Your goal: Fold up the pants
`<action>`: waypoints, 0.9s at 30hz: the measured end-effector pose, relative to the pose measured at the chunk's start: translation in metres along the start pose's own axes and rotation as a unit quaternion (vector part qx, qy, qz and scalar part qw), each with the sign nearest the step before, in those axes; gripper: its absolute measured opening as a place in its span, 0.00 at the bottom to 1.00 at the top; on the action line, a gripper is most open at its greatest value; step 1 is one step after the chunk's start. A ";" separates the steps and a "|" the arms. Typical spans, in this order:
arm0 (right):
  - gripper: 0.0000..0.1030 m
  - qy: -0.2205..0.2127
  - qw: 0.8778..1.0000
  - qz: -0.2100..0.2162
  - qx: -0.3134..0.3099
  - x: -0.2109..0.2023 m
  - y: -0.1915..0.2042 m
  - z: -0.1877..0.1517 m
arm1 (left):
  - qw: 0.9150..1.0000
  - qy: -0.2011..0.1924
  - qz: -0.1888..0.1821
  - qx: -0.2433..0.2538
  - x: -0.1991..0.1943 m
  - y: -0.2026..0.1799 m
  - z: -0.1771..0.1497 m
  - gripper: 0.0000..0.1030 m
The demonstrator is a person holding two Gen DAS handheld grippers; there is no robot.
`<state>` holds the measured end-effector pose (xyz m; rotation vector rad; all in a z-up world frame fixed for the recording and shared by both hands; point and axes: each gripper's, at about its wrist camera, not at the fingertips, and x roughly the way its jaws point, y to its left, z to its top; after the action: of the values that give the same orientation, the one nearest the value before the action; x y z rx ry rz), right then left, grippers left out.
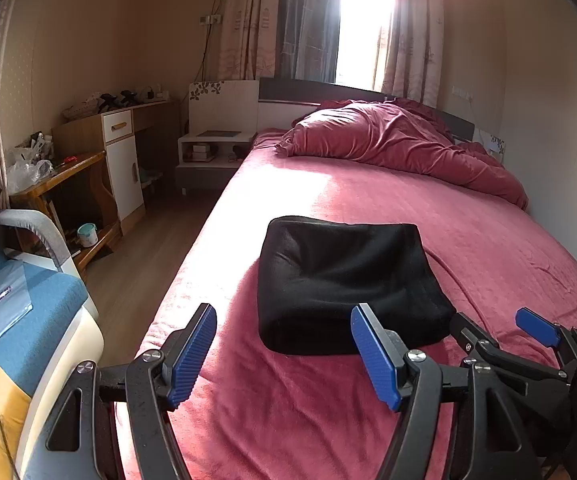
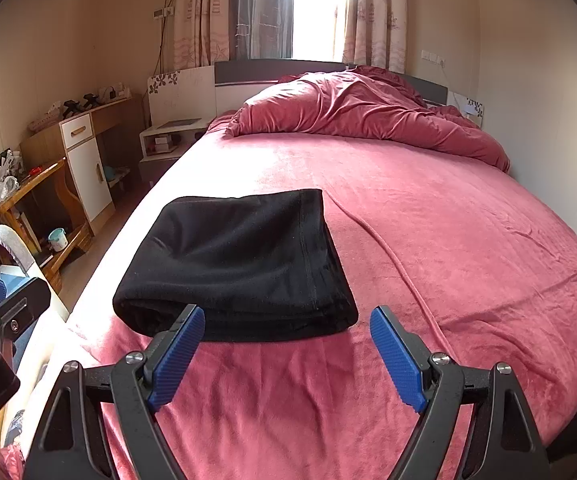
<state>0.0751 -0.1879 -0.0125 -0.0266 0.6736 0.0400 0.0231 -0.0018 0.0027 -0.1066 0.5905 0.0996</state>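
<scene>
One pair of black pants (image 2: 240, 264) lies folded on a red-covered bed (image 2: 448, 240) near its left edge. Both claws, left (image 1: 284, 354) and right (image 2: 286, 354), hover wide open, empty, just before it. A rumpled red duvet (image 2: 368, 116) lies beyond; cluttered wooden worktop (image 1: 68, 168) stands left, its contents hard to make out.

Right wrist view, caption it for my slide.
Open right tongs hover before folded black pants on the red bed.

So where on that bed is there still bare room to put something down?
Bare sheet lies between the folded black pants and the heaped red duvet, and to the pants' right toward the wall. The desk left of the bed is cluttered.
</scene>
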 end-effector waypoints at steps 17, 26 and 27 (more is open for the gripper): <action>0.83 0.016 1.000 0.000 -0.006 0.012 0.001 -0.005 | 1.000 0.015 -0.001 0.000 0.008 0.002 -0.003 0.69; 0.83 0.027 1.000 -0.001 -0.003 0.020 -0.001 -0.012 | 1.000 0.004 -0.012 0.007 0.009 0.003 -0.004 0.67; 0.83 0.029 1.000 -0.002 -0.003 0.021 -0.001 -0.013 | 1.000 0.003 -0.014 0.009 0.008 0.003 -0.004 0.67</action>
<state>0.0833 -0.1885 -0.0353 -0.0347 0.7311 0.0372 0.0275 0.0011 -0.0054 -0.0980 0.5950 0.0678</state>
